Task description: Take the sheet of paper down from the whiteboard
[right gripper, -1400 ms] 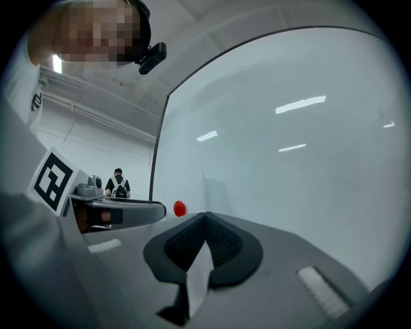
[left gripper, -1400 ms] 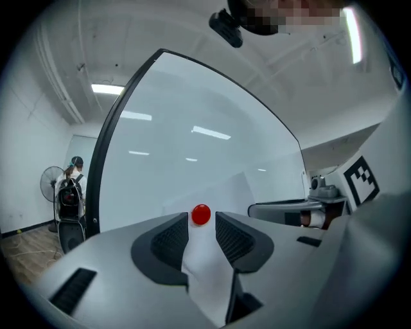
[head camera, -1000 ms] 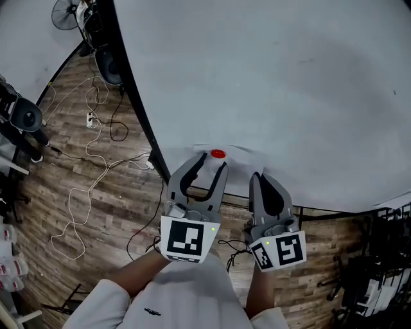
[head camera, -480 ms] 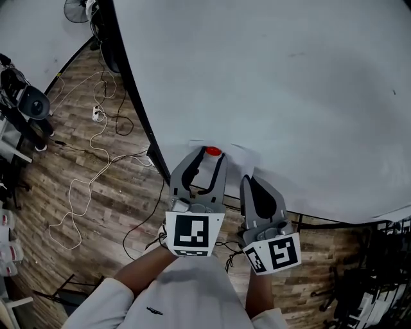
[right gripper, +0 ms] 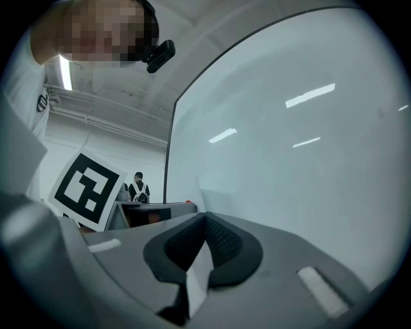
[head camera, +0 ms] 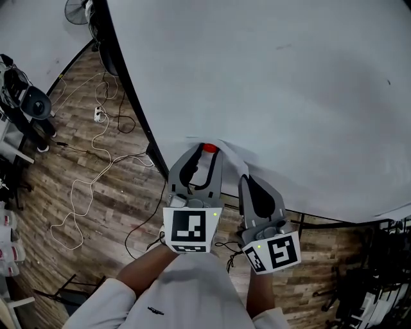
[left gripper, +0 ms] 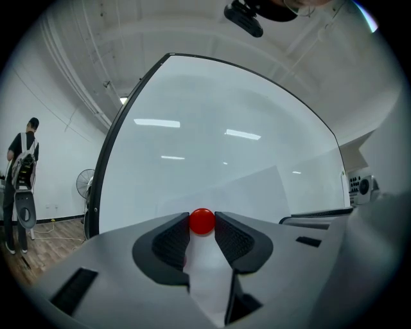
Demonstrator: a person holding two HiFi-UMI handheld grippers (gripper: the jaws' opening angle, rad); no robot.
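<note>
Big whiteboard [head camera: 289, 96] fills the head view from 12 to 4 o'clock. Wood floor [head camera: 96, 193] with loose cables [head camera: 90, 173] lies at 9 o'clock, and a fan [head camera: 76, 9] stands at 11.

The sheet of paper [head camera: 230, 157] sits low on the board, near its bottom edge at about 6 o'clock in the head view. A red magnet [left gripper: 201, 220] pins it near its top. The corner toward the person looks lifted off the board.

Left hand-held gripper [head camera: 207, 157]: points level at the board, jaws closing. The magnet is between the tips, and the pads look to meet its two sides. Paper shows white in the gap below.

Right hand-held gripper [head camera: 247, 182]: at 4 o'clock from the left one, clenched. A white strip of the sheet's edge is nipped between its pads.

Handling, as judged:
- The sheet is very light and limp. It will flop and curl once the magnet lets go, and it tears if pulled while pinned.
- An edge pinch like the right one is the place to hold it, close to the margin.
- The magnet is small, hard and smooth. It is likely to slip from the pads unless it is caught across its middle.
- It looks best pulled straight off or slid toward 6 o'clock, with the other grip keeping the paper from dropping.
</note>
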